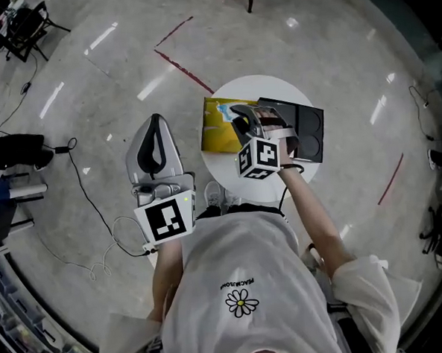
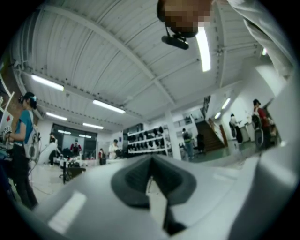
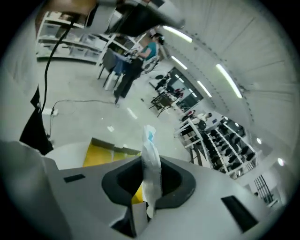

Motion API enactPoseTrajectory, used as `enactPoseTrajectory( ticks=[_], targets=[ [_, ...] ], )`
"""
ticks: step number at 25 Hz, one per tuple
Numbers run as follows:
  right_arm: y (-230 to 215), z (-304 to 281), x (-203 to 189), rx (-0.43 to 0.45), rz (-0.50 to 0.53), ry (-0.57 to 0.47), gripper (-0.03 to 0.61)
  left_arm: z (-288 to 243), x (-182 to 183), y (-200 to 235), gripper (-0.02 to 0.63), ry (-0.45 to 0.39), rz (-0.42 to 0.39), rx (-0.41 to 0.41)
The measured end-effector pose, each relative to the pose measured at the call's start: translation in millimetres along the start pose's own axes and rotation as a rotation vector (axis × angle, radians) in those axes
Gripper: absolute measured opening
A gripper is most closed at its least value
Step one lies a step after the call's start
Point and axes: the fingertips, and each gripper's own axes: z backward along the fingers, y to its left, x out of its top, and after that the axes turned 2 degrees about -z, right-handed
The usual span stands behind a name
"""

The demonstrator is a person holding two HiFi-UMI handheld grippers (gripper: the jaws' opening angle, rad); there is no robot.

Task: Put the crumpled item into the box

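My right gripper (image 3: 149, 164) is shut on a crumpled clear-white plastic item (image 3: 151, 150) with a blue tip, which sticks up between the jaws. Just behind it lies the open yellow box (image 3: 104, 154). In the head view the right gripper (image 1: 249, 124) hovers over the right edge of the yellow box (image 1: 219, 126) on the round white table (image 1: 228, 168). My left gripper (image 1: 153, 148) hangs left of the table, over the floor. In its own view the left gripper (image 2: 151, 164) points out into the hall, jaws together with nothing between them.
A black tray (image 1: 304, 133) with round hollows lies on the table right of the box. A cable (image 1: 96, 209) runs across the floor on the left, and red tape lines (image 1: 188, 71) mark the floor beyond the table. Shelves and people stand far off in the hall.
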Motion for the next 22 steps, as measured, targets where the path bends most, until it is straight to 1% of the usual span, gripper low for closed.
enactPoseTrajectory(
  ticks=[3,5,7,9,12,15,17,20,21,22],
  targets=[
    [34,-40,-27,0.125,0.116,0.075,0.054,6,-3,4,-0.002,0.02,-0.01,0.03],
    [56,-63,-46,0.2,0.156,0.132,0.055,11,-6,9,-0.002,0.037,-0.02,0.054],
    [72,-81,-63,0.243,0.18,0.196,0.057,16,-9,16,-0.002,0.058,-0.034,0.083],
    [81,-95,-76,0.248,0.187,0.248,0.057,20,-13,23,-0.002,0.08,-0.041,0.113],
    [92,-110,-89,0.23,0.202,0.304,0.06,26,-19,31,-0.002,0.108,-0.045,0.145],
    [99,-119,-94,0.212,0.221,0.332,0.06,33,-22,39,-0.002,0.13,-0.06,0.175],
    [104,-122,-94,0.215,0.219,0.334,0.069,36,-23,43,-0.002,0.137,-0.069,0.191],
    [116,-124,-93,0.274,0.177,0.323,0.112,37,-28,46,-0.002,0.153,-0.07,0.204],
    [120,-124,-93,0.302,0.144,0.321,0.138,37,-29,47,-0.002,0.157,-0.068,0.206],
    [123,-124,-94,0.325,0.1,0.323,0.145,37,-30,47,-0.002,0.16,-0.068,0.205]
  ],
)
